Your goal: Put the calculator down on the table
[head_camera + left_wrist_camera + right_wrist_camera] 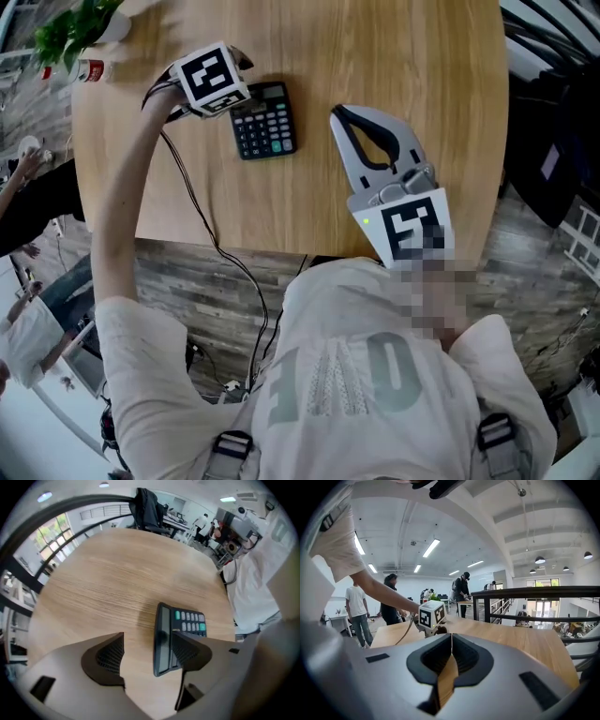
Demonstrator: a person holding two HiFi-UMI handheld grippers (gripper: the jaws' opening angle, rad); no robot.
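Calculator [264, 120] is lying flat on the bench [394, 56] in the head view, the left claw [223, 101] hovering over its edge, the right claw [345, 117] well apart. In the left gripper view the left claw [149, 653] is gaping released, one pad [190, 651] overlapping the calculator [185, 620] below. In the right gripper view the right claw [451, 651] is sitting clenched, empty.

Black calculator [265, 122] (green keys), pale wood-grain table [394, 56]
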